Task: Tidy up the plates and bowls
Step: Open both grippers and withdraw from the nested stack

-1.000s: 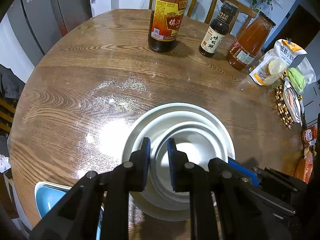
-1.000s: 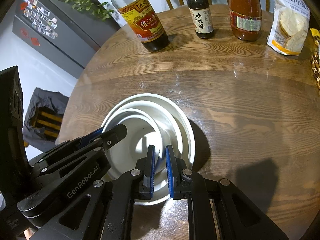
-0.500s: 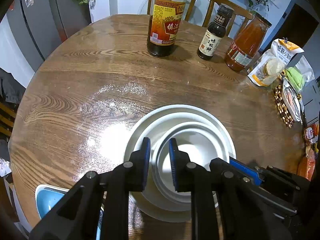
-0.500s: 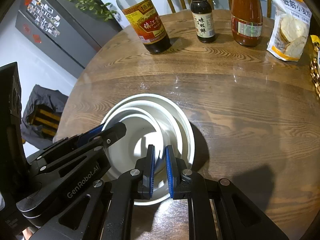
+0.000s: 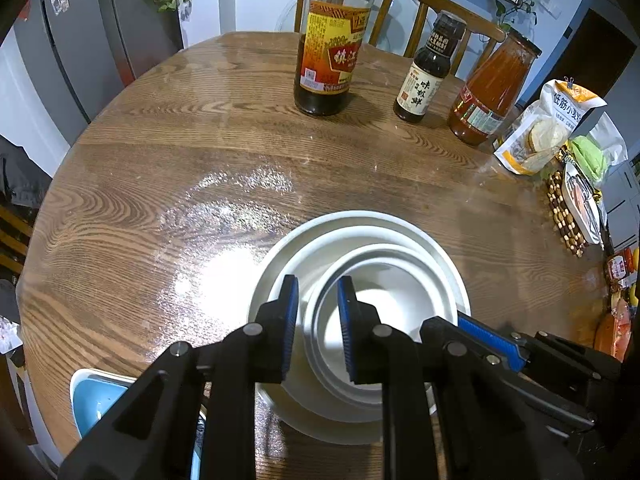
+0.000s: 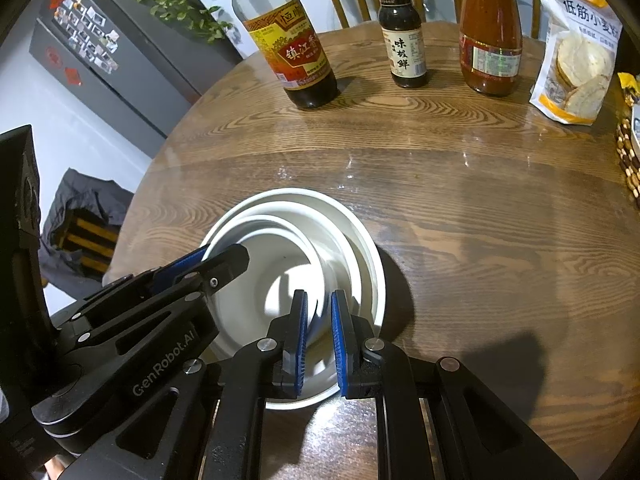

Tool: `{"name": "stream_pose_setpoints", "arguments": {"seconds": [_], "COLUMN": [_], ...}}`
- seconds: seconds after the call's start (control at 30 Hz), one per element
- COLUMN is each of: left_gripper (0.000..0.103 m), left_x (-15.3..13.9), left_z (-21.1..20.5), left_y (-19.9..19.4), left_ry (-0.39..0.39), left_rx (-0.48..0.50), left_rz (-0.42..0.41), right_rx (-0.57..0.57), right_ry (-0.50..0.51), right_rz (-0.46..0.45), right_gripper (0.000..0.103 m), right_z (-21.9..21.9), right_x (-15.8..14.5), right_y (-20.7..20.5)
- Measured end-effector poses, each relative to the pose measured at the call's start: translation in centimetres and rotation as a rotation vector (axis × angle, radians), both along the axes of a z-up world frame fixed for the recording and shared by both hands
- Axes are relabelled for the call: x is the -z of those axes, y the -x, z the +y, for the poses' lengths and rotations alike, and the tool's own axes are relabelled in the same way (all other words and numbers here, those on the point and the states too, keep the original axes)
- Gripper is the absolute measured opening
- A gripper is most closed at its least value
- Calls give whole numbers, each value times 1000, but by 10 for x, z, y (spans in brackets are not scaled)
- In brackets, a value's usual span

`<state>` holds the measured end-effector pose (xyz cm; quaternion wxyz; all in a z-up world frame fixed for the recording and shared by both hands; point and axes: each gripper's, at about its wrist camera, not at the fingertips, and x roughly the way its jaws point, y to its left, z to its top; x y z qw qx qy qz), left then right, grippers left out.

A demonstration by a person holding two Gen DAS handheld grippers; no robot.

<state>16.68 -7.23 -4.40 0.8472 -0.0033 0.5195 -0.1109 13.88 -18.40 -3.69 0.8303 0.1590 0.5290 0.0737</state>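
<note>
A stack of nested white bowls (image 5: 360, 218) stands on the round wooden table (image 5: 168, 168) near its front edge. The smallest bowl (image 5: 376, 320) sits inside, shifted to one side. My left gripper (image 5: 317, 284) straddles this bowl's left rim, with one pad outside and one inside, shut on it. Seen from the right wrist, the small bowl (image 6: 272, 272) has my right gripper (image 6: 320, 300) shut on its right rim, and the left gripper (image 6: 208, 256) clamps the opposite rim. The right gripper's blue pad (image 5: 484, 330) shows at the bowl's right side.
At the far side stand a large vinegar bottle (image 5: 328, 52), a small dark sauce bottle (image 5: 424, 80) and a red sauce jar (image 5: 488, 96). A snack bag (image 5: 548, 128) and a beaded mat (image 5: 564, 216) lie at the right edge. A blue dish (image 5: 96, 404) sits at front left.
The left gripper's pads stand very slightly wider apart on the rim. Both grippers and the bowls keep their places.
</note>
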Motion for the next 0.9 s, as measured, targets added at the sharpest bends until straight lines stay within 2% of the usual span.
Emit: {"name": "stream_pose_setpoints", "arguments": {"seconds": [0.37,0.43,0.5,0.6,0.77,0.83,0.9], "left_gripper": [22,28,41,56,64,71,73], "left_x": [-9,-11,-13,-17,-30,-36,-41], "left_z": [-2,-1,1,4,3,5,7], "left_y": [4,4,4,5,11,14,18], "left_ry": [-4,-6,-3,3,29,39,51], "left_rx": [5,-1,-6,-15,-11,-13,-15], "left_rz": [-13,-17,-19,-25,-37,-45,-53], "right_rx": [4,6,11,17,33,41,49], "right_ry": [15,19,17,6,-10,-20,-12], "right_rz": [-13,-18,-26,-40,-61,-71,-77], "right_gripper": [14,14,14,14,14,19,39], "right_z": [-3,-3,-5,-8,-15,-19,-22], "right_x": [-4,-6,-9,-14,-22,-25,-30], "right_y": [1,3,5,10,18,22,27]}}
